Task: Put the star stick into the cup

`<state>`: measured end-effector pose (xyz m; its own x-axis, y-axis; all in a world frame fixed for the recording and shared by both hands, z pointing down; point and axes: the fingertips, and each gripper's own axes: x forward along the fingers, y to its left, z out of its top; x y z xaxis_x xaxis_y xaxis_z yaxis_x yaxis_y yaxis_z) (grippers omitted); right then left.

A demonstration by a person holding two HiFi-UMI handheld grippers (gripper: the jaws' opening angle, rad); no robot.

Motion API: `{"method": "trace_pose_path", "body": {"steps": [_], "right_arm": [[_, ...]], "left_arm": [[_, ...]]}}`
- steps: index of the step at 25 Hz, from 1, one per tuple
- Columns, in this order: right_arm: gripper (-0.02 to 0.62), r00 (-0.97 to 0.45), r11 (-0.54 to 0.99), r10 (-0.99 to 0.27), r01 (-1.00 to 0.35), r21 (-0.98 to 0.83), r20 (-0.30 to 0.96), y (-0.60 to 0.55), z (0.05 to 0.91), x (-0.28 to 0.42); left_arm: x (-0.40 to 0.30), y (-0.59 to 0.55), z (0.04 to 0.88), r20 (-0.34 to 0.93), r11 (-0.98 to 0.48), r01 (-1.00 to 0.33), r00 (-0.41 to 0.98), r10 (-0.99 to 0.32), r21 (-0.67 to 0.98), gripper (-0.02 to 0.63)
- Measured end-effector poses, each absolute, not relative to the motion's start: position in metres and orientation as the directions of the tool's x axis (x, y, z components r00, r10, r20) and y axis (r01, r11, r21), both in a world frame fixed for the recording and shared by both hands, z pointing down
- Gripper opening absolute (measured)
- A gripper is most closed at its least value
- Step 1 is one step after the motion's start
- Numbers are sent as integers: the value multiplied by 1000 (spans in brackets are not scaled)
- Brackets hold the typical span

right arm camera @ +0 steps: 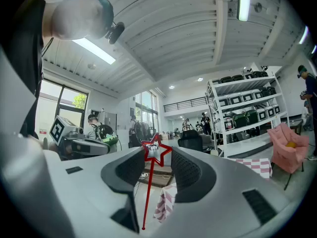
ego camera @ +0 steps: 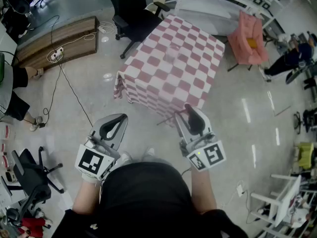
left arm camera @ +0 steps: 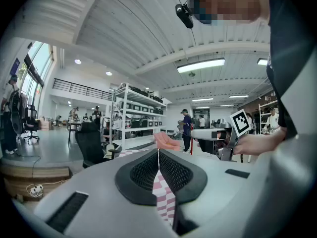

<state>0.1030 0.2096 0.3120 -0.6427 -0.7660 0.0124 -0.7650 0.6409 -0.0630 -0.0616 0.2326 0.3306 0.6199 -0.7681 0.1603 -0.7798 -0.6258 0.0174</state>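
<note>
Big pink-and-white checkered bench (ego camera: 168, 73) sits out ahead on the shiny floor (ego camera: 99, 98), and both hand-held grippers hang in the air just short of its near edge, nothing on it touched. Left hand-held gripper (ego camera: 123, 118) is clenched with nothing in it, pads pressed together at the tips. Right hand-held gripper (ego camera: 189, 108) is grasping the red star stick (right arm camera: 150, 187), star head wedged between the jaw tips, thin stick trailing back under them.

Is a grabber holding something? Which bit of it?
The right gripper pinches the star stick by its red star; the thin stick hangs free below. The left gripper holds nothing.
</note>
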Motion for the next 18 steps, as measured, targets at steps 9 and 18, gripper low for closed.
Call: {"method": "trace_pose_path", "body": {"steps": [9, 18], "right_arm": [[179, -667, 664, -745, -742, -93, 0, 196, 321, 149], [181, -688, 685, -726, -719, -117, -24, 169, 323, 182]], "left_arm": [[-8, 219, 338, 187, -612, -790, 606, -773, 35, 44], [20, 193, 348, 212, -588, -809, 579, -787, 29, 43]]}}
